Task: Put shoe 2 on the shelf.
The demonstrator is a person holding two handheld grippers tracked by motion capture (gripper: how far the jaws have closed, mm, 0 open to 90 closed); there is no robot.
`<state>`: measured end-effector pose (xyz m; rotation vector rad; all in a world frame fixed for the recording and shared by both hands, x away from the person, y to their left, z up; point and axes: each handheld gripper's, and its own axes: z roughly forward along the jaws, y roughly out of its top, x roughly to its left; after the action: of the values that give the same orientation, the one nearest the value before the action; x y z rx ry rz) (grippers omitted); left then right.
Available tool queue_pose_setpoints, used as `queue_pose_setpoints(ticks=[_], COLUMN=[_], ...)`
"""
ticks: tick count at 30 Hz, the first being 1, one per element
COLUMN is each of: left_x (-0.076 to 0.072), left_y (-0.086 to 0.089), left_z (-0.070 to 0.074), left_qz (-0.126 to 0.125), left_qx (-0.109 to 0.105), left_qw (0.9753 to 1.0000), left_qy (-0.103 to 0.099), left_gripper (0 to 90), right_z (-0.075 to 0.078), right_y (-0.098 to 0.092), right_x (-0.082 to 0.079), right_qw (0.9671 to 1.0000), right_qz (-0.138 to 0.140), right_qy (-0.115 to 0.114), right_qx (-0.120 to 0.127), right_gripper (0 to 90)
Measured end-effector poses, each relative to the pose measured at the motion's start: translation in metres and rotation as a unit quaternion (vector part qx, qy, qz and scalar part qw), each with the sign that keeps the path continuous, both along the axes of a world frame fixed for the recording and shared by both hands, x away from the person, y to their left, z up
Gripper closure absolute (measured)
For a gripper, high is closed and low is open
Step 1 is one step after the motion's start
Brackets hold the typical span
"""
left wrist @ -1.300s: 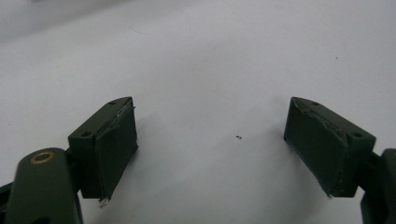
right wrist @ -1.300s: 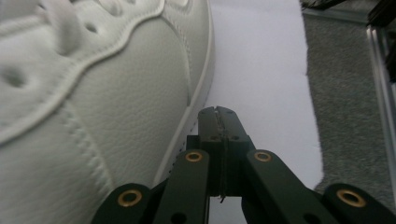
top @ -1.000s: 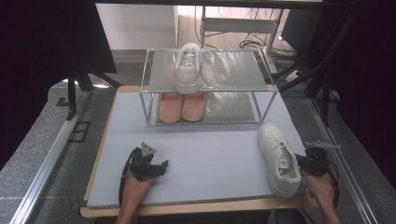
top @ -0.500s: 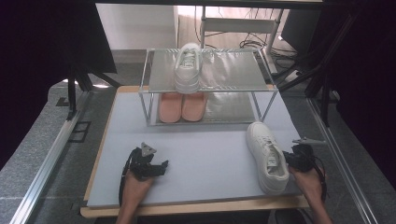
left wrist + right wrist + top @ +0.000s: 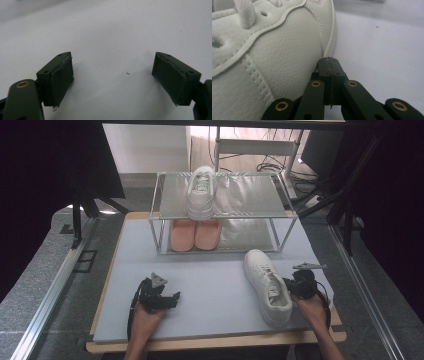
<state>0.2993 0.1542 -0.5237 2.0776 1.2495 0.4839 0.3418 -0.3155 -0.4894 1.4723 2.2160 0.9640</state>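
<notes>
On mat, right side: white leather lace-up sneaker [image 5: 267, 286], pressed at its side by right gripper [image 5: 329, 63]
R. jaws: closed together, nothing clamped
L. gripper [image 5: 112, 75]: jaws spread wide, empty

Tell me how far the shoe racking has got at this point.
One white sneaker sits on the rack's top shelf, pink shoes below. The second sneaker lies on the table, right tongs closed against its side. Left tongs rest open. Lifting it onto the rack remains.
</notes>
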Motion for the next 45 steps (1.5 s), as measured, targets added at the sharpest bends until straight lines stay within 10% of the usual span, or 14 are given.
queue_pose_setpoints(ticks=[21,45], left_x=[0.000,0.000], left_y=[0.000,0.000], left_z=[0.000,0.000], left_qz=[0.000,-0.001], left_qx=[0.000,0.002], left_qw=[1.0000,1.0000], left_qy=[0.000,0.000], left_gripper=[17.3,17.3], right_z=[-0.002,-0.001], right_y=[0.074,0.156], right_x=[0.019,0.039], right_qw=[0.9958,0.9782], right_qz=[0.091,0.207], right_qy=[0.002,-0.008], right_qx=[0.006,-0.002], right_gripper=[90.0,90.0])
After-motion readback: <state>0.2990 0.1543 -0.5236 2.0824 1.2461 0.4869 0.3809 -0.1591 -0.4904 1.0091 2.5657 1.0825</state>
